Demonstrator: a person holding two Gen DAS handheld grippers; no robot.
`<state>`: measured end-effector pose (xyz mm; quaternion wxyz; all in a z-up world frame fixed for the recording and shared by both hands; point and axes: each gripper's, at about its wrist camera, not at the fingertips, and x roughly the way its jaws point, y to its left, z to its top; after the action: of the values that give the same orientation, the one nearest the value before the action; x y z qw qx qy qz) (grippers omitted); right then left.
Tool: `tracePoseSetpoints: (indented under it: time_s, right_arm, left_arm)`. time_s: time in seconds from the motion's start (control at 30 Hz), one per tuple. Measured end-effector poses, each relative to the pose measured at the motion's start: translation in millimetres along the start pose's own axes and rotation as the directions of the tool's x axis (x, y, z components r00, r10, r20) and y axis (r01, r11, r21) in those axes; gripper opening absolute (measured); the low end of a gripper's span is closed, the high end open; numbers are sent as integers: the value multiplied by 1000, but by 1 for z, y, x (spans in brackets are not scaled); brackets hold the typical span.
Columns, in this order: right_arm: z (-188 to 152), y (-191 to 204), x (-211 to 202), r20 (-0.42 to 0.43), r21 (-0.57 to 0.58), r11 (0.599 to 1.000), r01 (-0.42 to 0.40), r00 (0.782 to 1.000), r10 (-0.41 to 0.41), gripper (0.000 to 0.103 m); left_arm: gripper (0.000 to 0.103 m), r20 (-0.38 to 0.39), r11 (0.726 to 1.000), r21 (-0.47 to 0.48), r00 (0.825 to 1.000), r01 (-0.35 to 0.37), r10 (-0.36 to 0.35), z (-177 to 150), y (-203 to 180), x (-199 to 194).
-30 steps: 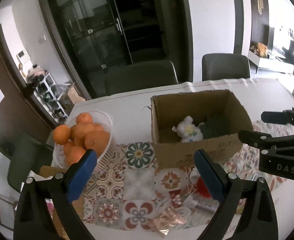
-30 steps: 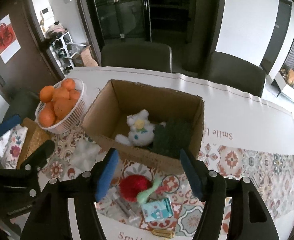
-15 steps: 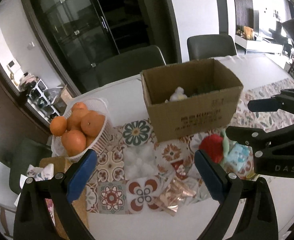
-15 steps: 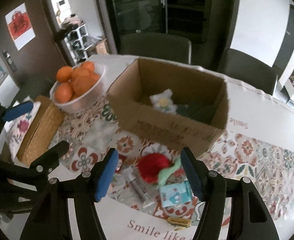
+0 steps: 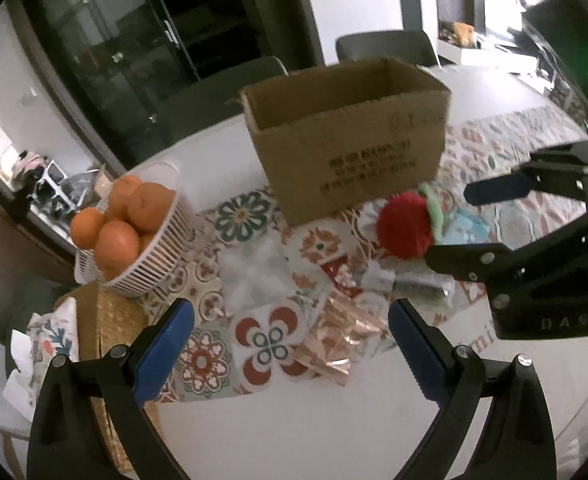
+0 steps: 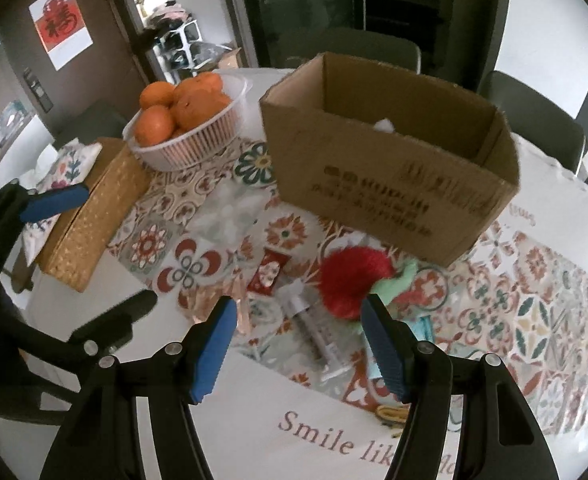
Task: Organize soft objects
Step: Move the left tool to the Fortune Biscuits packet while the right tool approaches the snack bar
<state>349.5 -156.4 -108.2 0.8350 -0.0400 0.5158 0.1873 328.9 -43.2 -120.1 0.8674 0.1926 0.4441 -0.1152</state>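
Observation:
A red fluffy plush with a green stem (image 6: 352, 282) lies on the patterned mat in front of the cardboard box (image 6: 390, 184); it also shows in the left wrist view (image 5: 404, 226), as does the box (image 5: 354, 148). A bit of white plush (image 6: 386, 125) peeks out inside the box. My right gripper (image 6: 298, 324) is open and empty, low over the mat just short of the red plush. My left gripper (image 5: 290, 330) is open and empty above the mat's front left part. The right gripper also shows in the left wrist view (image 5: 478, 220).
A white basket of oranges (image 6: 186, 120) stands left of the box. A woven box (image 6: 90, 216) and floral cloth (image 6: 60, 168) lie at far left. A clear bag (image 6: 230, 216), copper foil (image 5: 334, 332), a syringe (image 6: 322, 336), a red packet (image 6: 268, 272) and a blue packet (image 5: 464, 224) litter the mat.
Both grippers have dropped lower and pulled back from the box toward the table. The box's inside is now mostly hidden. The right gripper has come close to the red plush.

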Motion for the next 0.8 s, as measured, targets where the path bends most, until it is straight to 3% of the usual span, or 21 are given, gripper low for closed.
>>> tracePoseSetpoints:
  time_s: [0.43, 0.63, 0.8]
  right_arm:
    - [-23, 12, 45, -126, -28, 999, -27, 992, 23, 66]
    - [-31, 11, 71, -199, -26, 998, -52, 979, 45, 66]
    - [-31, 7, 90, -245, -16, 997, -78, 967, 72, 65]
  left_arm:
    - [99, -152, 990, 63, 982, 125, -114, -22, -8, 50]
    - [98, -235, 977, 60, 955, 202, -183, -26, -13, 85]
    - [98, -279, 973, 67, 941, 219, -193, -26, -18, 103]
